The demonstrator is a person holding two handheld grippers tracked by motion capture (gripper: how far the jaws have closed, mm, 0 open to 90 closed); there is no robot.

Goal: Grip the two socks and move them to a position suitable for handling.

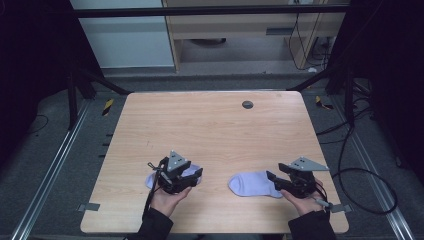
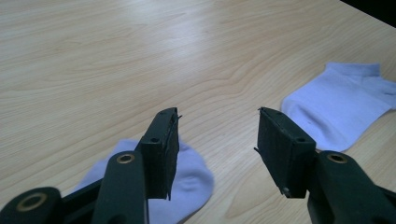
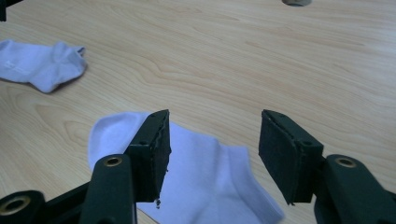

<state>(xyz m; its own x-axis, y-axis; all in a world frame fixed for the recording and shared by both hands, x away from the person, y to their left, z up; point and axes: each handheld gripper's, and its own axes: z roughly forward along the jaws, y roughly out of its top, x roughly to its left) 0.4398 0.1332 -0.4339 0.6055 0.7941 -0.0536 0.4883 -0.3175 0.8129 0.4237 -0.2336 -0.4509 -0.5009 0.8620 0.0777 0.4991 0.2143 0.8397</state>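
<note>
Pale lilac cotton, twice over: two short ankle socks lie flat on the light wooden table, both near my edge of it. The left sock sits partly under my left gripper, with only its rounded end poking out on either side in the high view. In the left gripper view that sock lies on the wood just below and behind my left jaw, and nothing sits between the jaws; they stand well apart, holding nothing. The right sock lies nearer the middle, its far end just beside my right gripper. In the right gripper view the same sock spreads beneath both jaws, which gape wide and grip nothing, while the other sock shows far off to the left. A small dark round cap sits far across the table.
</note>
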